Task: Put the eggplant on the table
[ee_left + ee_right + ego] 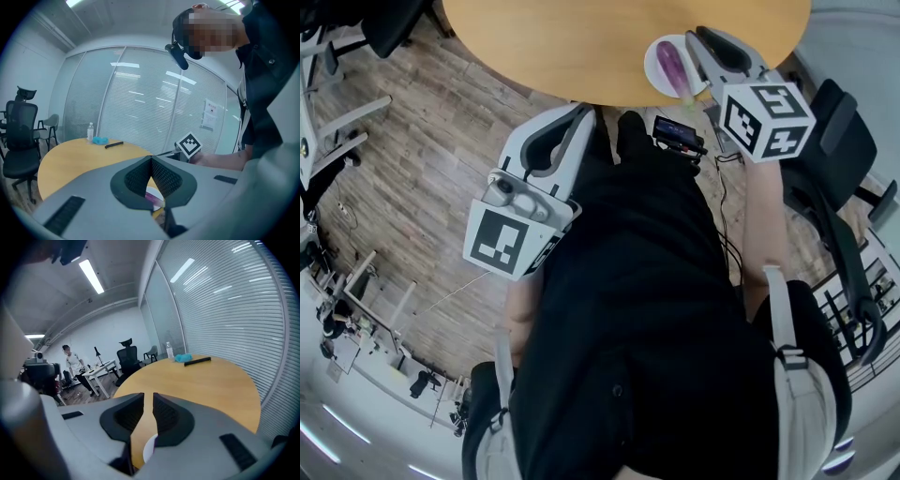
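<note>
Left hand-held gripper (584,112) pressed together, empty; right hand-held gripper (697,37) slightly spread above eggplant (672,66) on plate (652,56).

Eggplant (673,66): small, elongated, glossy purple, greenish at the lower end. Lies flat on a white plate (654,56), long axis running from upper left to lower right and filling most of it. Plate sits at the near edge of the round wooden surface (581,37), upper right of head view.
</note>
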{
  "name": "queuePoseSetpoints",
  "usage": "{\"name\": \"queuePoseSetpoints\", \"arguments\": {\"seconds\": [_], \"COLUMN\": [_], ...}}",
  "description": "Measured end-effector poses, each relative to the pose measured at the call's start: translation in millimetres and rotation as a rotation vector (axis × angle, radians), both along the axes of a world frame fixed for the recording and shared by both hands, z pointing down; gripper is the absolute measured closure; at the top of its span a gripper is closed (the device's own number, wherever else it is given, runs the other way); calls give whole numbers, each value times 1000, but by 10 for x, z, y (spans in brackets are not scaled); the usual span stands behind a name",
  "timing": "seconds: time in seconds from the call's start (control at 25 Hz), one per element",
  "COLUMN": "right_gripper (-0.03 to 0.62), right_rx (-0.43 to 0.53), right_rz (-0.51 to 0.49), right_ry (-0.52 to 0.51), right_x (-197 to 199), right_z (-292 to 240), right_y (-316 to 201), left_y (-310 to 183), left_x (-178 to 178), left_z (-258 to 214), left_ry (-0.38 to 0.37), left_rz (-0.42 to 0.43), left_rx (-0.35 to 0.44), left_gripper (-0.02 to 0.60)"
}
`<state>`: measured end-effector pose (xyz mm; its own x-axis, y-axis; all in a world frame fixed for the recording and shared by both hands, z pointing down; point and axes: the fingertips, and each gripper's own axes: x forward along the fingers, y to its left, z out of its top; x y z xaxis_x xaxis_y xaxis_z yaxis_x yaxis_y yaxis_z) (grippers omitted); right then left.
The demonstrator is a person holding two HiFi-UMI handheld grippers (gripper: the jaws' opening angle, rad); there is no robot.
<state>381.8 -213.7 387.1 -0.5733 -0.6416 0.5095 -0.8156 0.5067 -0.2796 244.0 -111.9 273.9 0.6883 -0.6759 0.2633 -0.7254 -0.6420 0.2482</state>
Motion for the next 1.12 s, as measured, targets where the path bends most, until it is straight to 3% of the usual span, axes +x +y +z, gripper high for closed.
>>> {"name": "queuePoseSetpoints", "arguments": {"seconds": [0.2, 0.4, 0.76, 0.92, 1.12], "right_gripper": [551, 576, 577, 577, 577], "right_rx": [193, 295, 323, 336, 388], "right_rz": [-50, -111, -126, -138, -69], "right_ry": [-83, -145, -216, -214, -222], "right_x": [-100, -183, -379, -549, -705], "right_z": [-389, -573, -691, -799, -1011], "right_y": [71, 177, 304, 445, 703], "left_y": [48, 34, 163, 203, 370], "left_x": [-2, -56, -385, -484, -712], "left_z": [-14, -26, 1, -59, -123], "left_ry": [-4, -24, -63, -45, -13], "left_rz": [-4, -20, -66, -32, 43], "left_rx": [-3, -7, -31, -7, 46], "left_gripper": [569, 569, 569, 569, 569]}}
